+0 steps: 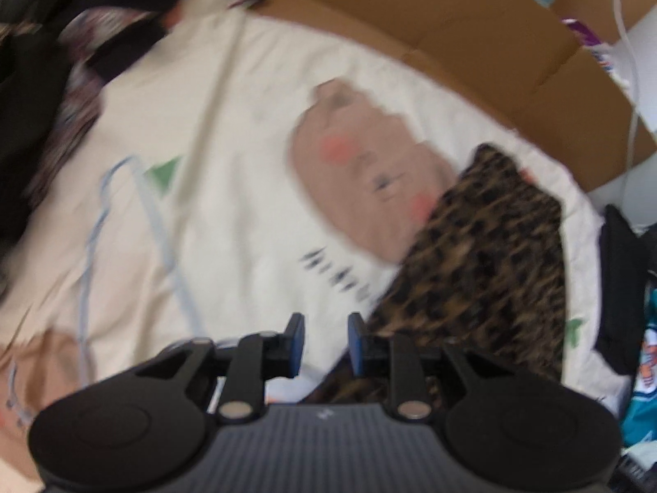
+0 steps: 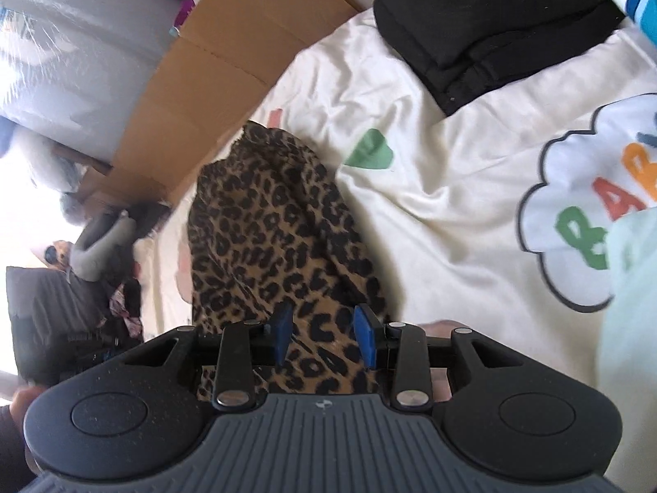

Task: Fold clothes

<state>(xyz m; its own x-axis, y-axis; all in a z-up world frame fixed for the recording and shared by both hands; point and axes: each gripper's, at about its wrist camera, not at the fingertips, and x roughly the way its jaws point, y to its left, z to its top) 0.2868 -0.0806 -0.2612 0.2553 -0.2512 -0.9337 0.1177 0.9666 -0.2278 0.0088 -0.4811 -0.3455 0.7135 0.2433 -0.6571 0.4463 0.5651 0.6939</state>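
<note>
Though the leopard cloth (image 2: pixel 271 238) lies clear on the white sheet (image 2: pixel 443 189), its near end is hidden under the right gripper (image 2: pixel 324 339), whose jaws stand partly apart, empty; the left gripper (image 1: pixel 326 343), blurred, is narrowly apart, empty.

txt: "RAR" partial, colored ltrs | on: white cloud print (image 2: pixel 575 222), cream bedsheet (image 2: pixel 431 213); rest unreadable

Left gripper (image 1: pixel 326 343) jaws apart, nothing between. Below: cream sheet (image 1: pixel 230 131) with printed face. Leopard garment (image 1: pixel 484 263) at right, on sheet. Cardboard (image 1: pixel 472 28) beyond.
</note>
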